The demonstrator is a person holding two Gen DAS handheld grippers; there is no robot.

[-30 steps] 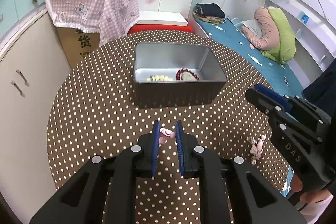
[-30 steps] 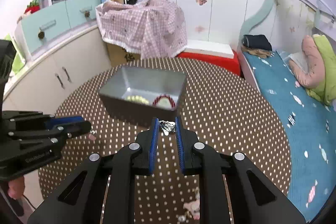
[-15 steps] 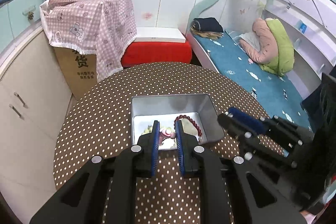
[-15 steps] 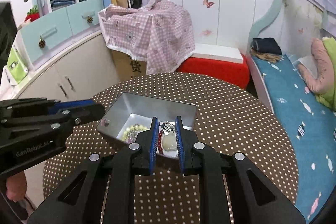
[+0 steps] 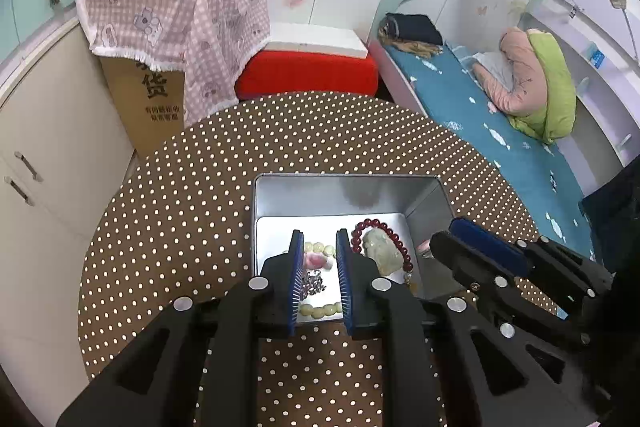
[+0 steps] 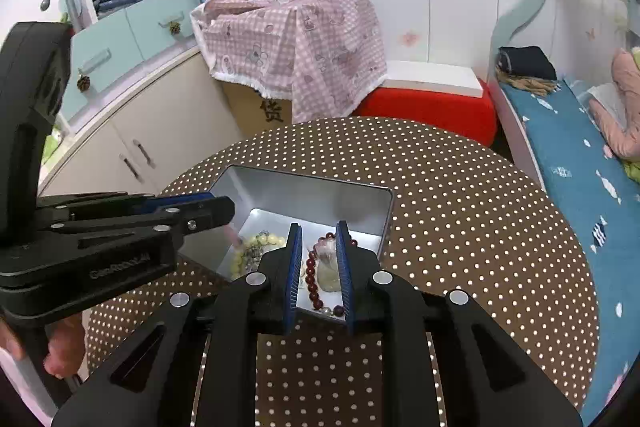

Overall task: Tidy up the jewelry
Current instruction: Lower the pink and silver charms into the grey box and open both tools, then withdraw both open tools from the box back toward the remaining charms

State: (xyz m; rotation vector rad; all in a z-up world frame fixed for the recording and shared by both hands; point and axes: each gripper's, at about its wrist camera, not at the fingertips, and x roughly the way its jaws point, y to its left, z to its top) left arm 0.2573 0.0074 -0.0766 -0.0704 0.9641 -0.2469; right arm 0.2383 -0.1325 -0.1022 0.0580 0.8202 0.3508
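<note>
We see the jewelry gathered in the open metal tin near the middle of the polka-dot desk: a dark red bead bracelet ringing a pale green pendant, a string of cream beads, a small silver chain piece and a pink charm lying on the tin's floor.

Our left claw hangs over the tin's near-left part, its jaws opening; the pink charm and silver piece sit in the gap below, and the blue pads do not seem to press on either, so we judge them released. Our right claw hovers over the bracelet and pendant, jaws likewise opening with nothing pinched between them.

What could go wrong from here: the two claws stand close together over one small tin, so pulling either back carelessly may knock the other or clip the tin's near wall and shove it across the desk. A fine chain could also snag on a ribbed pad and be dragged out as the claw lifts.
</note>
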